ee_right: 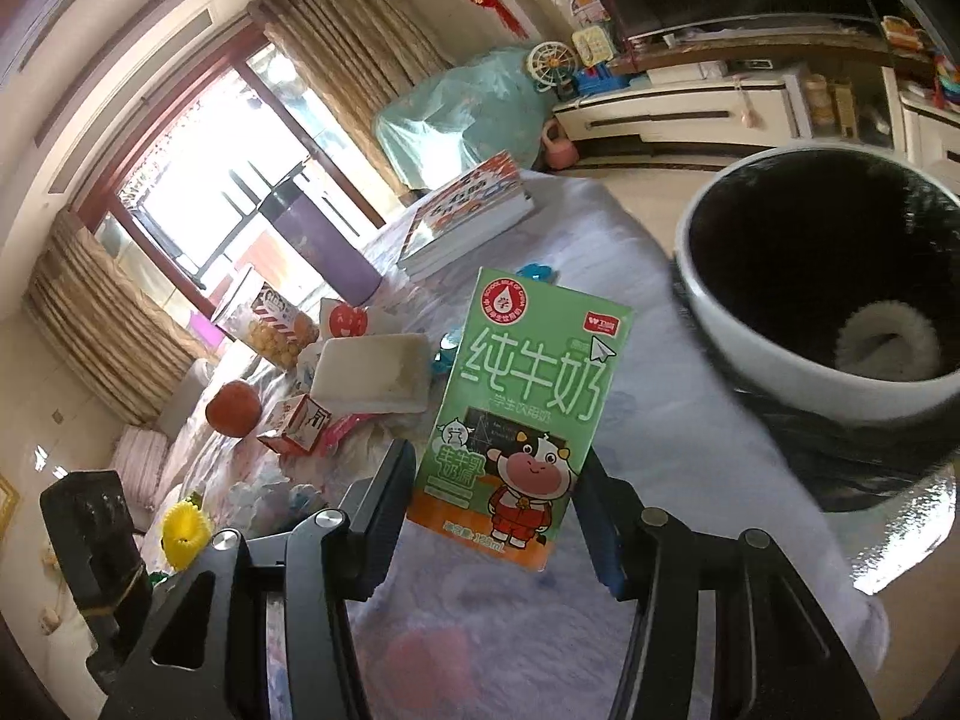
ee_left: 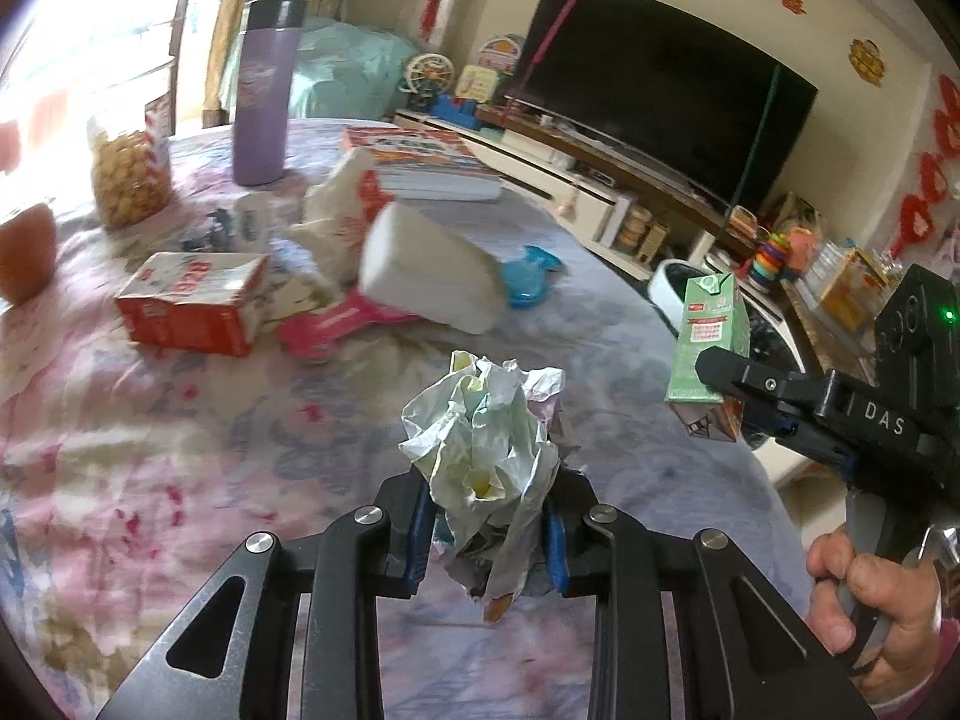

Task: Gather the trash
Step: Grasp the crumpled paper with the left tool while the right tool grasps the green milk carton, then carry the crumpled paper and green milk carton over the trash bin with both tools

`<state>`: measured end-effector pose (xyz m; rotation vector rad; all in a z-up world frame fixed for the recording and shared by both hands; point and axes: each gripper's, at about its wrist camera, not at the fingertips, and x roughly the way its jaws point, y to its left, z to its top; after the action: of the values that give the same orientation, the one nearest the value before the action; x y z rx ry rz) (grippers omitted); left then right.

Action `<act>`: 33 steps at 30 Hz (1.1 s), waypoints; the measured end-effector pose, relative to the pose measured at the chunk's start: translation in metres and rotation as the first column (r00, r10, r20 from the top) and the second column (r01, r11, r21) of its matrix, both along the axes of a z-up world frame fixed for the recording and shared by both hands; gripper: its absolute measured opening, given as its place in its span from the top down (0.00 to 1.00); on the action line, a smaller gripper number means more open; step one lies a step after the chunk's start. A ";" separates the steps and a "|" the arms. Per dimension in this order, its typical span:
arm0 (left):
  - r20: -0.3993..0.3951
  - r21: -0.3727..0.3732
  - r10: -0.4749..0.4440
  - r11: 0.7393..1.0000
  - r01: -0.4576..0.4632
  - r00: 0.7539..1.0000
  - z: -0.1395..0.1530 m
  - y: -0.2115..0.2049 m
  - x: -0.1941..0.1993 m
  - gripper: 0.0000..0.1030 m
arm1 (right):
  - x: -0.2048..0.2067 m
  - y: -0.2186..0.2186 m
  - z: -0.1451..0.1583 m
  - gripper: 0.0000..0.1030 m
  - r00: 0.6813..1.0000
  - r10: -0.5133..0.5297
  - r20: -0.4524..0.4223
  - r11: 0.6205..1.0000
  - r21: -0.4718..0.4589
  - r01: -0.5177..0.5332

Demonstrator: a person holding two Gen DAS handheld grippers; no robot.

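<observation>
The left hand-held gripper (ee_left: pixel 487 525) clamps a crumpled paper ball (ee_left: pixel 486 438); beyond it on the desk (ee_left: pixel 180 480) lie a red carton (ee_left: pixel 192 303) and white block (ee_left: pixel 429 279). The right hand-held gripper (ee_right: pixel 498 516) pinches a green milk carton (ee_right: pixel 522 414), with a white bin (ee_right: pixel 822 300) just right.

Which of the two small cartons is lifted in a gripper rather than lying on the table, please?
The green milk carton, clamped upright in the right gripper; the red-and-white carton lies on its side on the tablecloth.

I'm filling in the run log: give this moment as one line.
left gripper: shut on crumpled paper | right gripper: shut on milk carton | bin: nearby
</observation>
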<state>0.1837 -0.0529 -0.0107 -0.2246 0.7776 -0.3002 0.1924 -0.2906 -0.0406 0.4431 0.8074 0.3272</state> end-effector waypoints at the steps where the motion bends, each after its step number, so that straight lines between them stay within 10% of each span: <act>1: 0.001 0.001 -0.009 1.000 0.009 1.000 0.000 -0.004 0.001 0.73 | -0.001 -0.001 0.000 0.49 1.000 -0.003 -0.002 1.000 0.003 0.003; 33: 0.023 0.046 -0.153 0.987 0.152 0.988 0.008 -0.092 0.024 0.73 | -0.034 -0.068 0.005 0.50 0.994 -0.106 0.012 0.994 0.038 0.106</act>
<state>0.2077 -0.1445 -0.0028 -0.1195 0.7762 -0.4296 0.1585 -0.3590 -0.0361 0.5164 0.7617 0.2470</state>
